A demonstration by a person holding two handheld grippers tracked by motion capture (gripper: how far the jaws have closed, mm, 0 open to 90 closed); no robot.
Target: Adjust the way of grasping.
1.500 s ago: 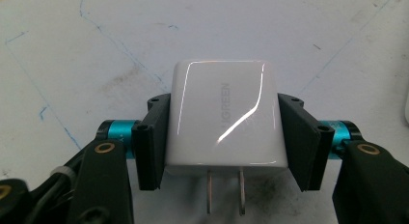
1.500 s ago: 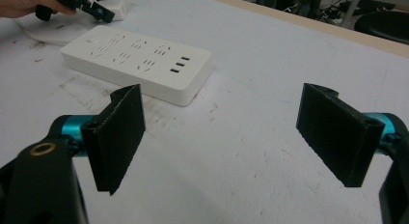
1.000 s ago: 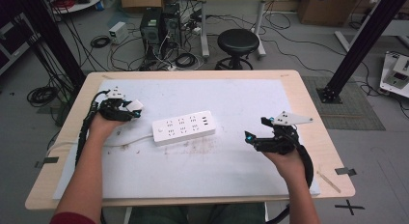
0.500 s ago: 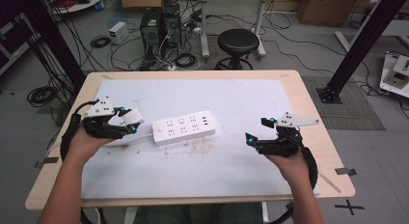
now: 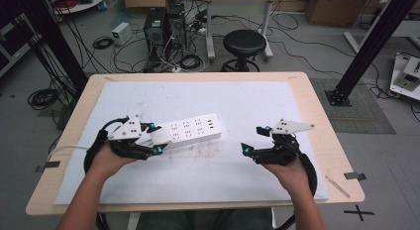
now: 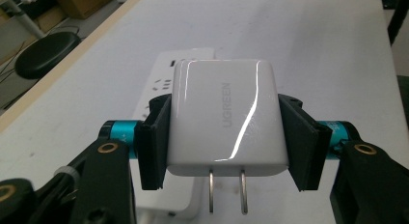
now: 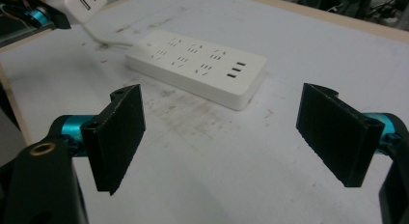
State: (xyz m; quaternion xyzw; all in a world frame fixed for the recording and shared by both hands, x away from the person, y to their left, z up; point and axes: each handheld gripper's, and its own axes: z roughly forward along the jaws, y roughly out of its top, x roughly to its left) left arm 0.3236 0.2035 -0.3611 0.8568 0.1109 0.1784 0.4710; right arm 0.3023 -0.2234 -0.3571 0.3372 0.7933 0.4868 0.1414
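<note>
Left gripper [image 6: 226, 151]: jaws clamped on the white charger [image 6: 224, 115], 2 prongs pointing back toward the hand.
Right gripper [image 7: 226, 137]: jaws spread wide, holding nothing, resting right of the power strip [image 7: 197, 72].
Change: in 1 second the left hand has swung from the table's left edge in to the strip's left end [image 5: 190, 131]; the right has barely moved.
Meaning: likely lining up to plug in, though the prongs seem to face away, so a turn looks needed.
Table [image 5: 317, 106]: white mat, scuffed near the strip.

A black stool [image 5: 244, 43] beyond the table [image 5: 317, 116]; computer tower [image 5: 154, 29] beside it.
</note>
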